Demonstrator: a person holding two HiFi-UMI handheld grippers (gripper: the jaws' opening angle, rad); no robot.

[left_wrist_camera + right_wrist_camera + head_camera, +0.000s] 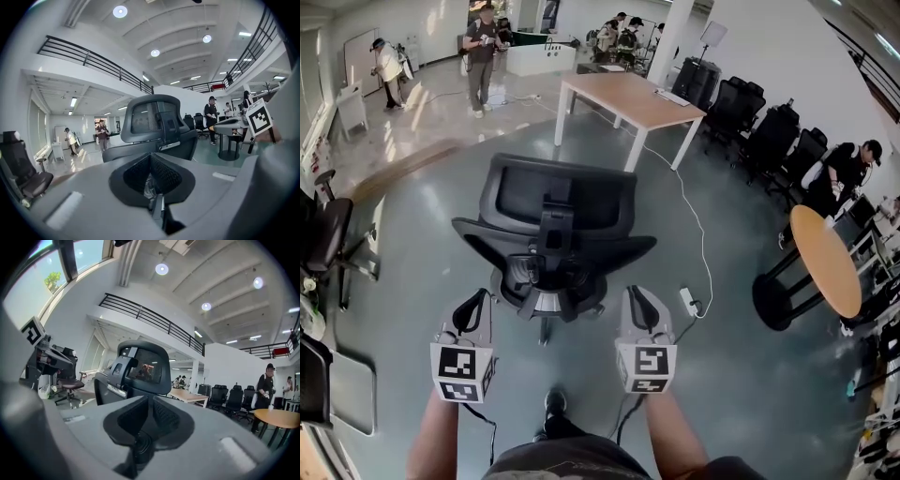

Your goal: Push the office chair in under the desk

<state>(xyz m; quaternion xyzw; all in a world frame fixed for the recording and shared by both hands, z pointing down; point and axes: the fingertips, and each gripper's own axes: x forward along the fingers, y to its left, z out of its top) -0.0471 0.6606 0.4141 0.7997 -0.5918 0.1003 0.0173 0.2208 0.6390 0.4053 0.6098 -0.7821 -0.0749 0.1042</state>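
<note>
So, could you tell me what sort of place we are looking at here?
Probably a large open-plan office or workshop hall: there is a wooden desk, a row of black office chairs, and a railed mezzanine overhead.

Bare floor [412, 234] is lying open at the left and lower right of the frame. The office chair [553, 230] is blocking the centre, well short of the desk [628, 98] at upper centre. A cable [705, 258] is trailing just right of it, and a round table [825, 258] and parked chairs [769, 136] are crowding the right edge.
</note>
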